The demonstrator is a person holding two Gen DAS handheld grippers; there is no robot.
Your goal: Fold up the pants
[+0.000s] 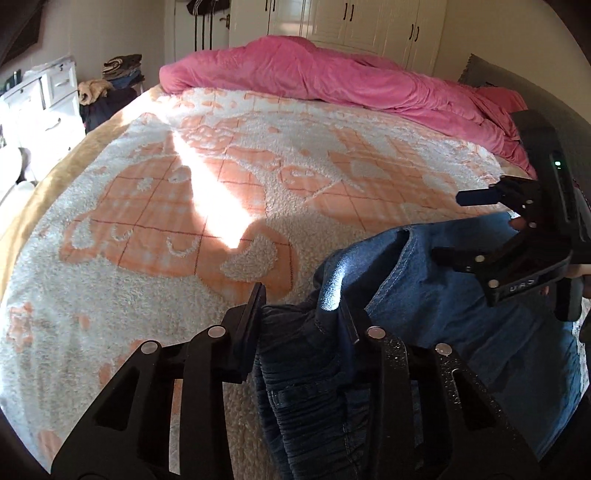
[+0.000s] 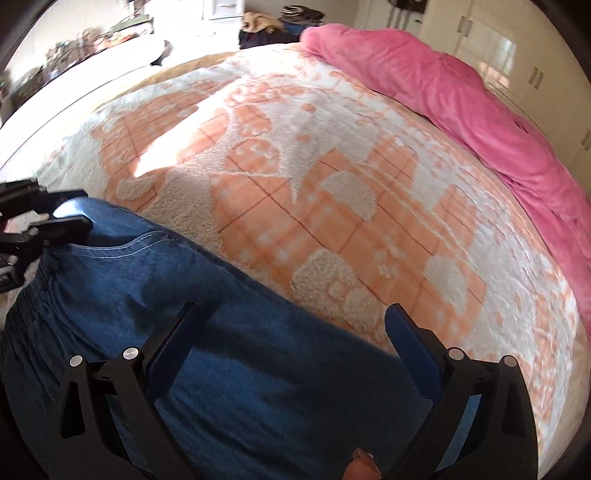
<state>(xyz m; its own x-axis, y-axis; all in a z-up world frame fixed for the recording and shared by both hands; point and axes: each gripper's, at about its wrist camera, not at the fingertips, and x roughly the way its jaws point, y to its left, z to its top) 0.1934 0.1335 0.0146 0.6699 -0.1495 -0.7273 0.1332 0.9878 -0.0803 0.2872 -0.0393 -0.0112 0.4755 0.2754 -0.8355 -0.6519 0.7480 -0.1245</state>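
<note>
Blue denim pants [image 1: 436,302] lie bunched at the near edge of the bed. My left gripper [image 1: 303,314] is shut on the elastic waistband of the pants and holds a fold of it between its fingers. It also shows at the left edge of the right wrist view [image 2: 70,210], clamped on the waistband. My right gripper [image 2: 291,321] is open, its fingers spread wide just above the pants [image 2: 229,350]. In the left wrist view the right gripper [image 1: 454,225] hovers open over the denim at the right.
The bed carries a white and orange fleece blanket [image 1: 221,192]. A pink duvet [image 1: 332,77] is heaped along the far side. A white dresser [image 1: 40,107] and a pile of clothes [image 1: 114,77] stand at the far left. Wardrobe doors [image 1: 369,22] line the back wall.
</note>
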